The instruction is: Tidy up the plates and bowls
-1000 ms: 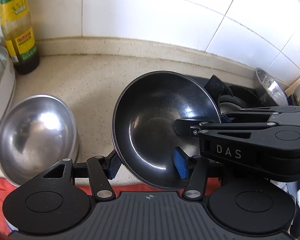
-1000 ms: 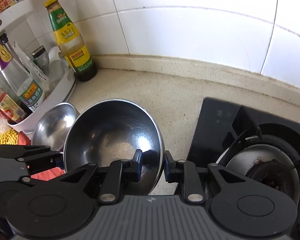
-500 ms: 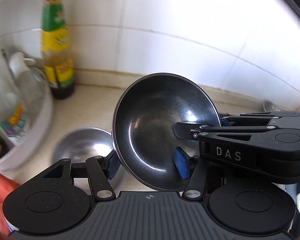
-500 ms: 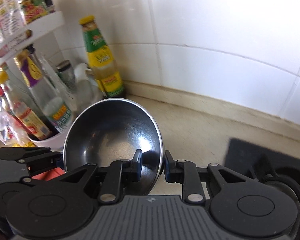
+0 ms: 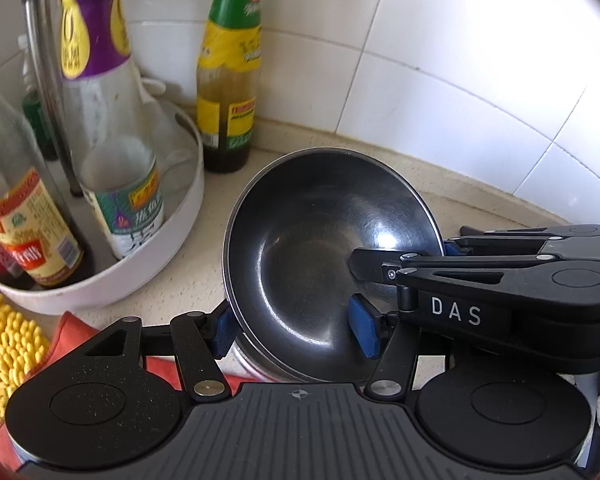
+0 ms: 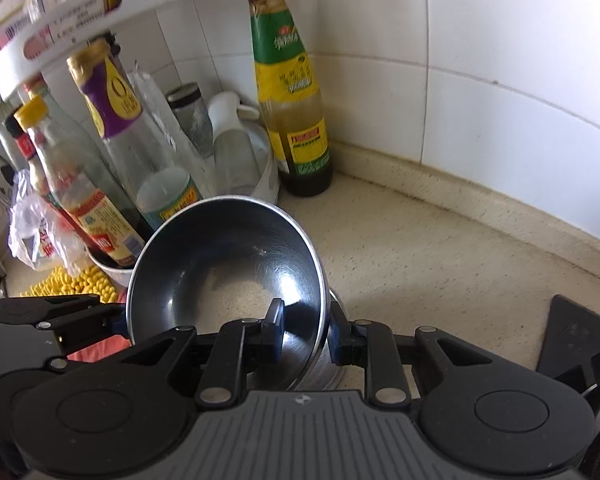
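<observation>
Here two steel bowls show: the upper bowl [image 5: 320, 256], tilted, is pinched at its rim by both the left hand-held gripper [image 5: 296, 330] and the right hand-held gripper [image 6: 304, 334], just above the lower bowl [image 6: 332, 364]. Bare tabletop [image 6: 440, 260] lies rightward; a bottle rack [image 5: 172, 232] crowds the left.

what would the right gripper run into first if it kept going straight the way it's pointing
Probably the white condiment rack and its bottles, just past the steel bowl that the right gripper clamps by the rim; depth is hard to judge.

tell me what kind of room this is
Most likely a home kitchen: a white tiled wall above a speckled countertop, sauce bottles in a round white caddy, and a steel bowl held by both grippers.
</observation>
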`<state>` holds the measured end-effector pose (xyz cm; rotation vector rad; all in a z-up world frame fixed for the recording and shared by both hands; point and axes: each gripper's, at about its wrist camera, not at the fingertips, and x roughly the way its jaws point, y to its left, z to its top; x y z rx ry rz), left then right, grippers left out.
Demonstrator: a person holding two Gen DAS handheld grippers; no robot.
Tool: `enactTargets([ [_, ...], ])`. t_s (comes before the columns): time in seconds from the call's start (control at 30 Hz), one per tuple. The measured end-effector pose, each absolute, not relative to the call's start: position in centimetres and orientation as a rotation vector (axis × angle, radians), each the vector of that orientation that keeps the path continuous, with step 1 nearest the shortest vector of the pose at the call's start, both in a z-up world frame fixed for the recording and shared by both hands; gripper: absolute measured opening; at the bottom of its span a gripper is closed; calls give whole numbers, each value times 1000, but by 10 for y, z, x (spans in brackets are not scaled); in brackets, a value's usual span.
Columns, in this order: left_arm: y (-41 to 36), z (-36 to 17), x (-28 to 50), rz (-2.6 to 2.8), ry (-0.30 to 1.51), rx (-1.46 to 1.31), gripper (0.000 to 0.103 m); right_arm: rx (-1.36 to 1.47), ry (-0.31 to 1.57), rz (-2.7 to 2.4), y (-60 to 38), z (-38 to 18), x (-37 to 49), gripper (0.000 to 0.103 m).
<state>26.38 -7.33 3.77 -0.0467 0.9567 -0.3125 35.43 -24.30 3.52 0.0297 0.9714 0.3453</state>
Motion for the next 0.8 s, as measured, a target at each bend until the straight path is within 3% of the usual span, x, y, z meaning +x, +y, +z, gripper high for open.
enactTargets([
  [0.2,-69,22,269,-319,990,-45,64,-13,990,311,-238,22,357,25],
  [0.3,-66,22,269,-315,983,-41,70,-16,980,298,-241,20,357,29],
  [0.8,-40,32,230,-416,920,-58,77,112,1004,295,-275,7,351,36],
])
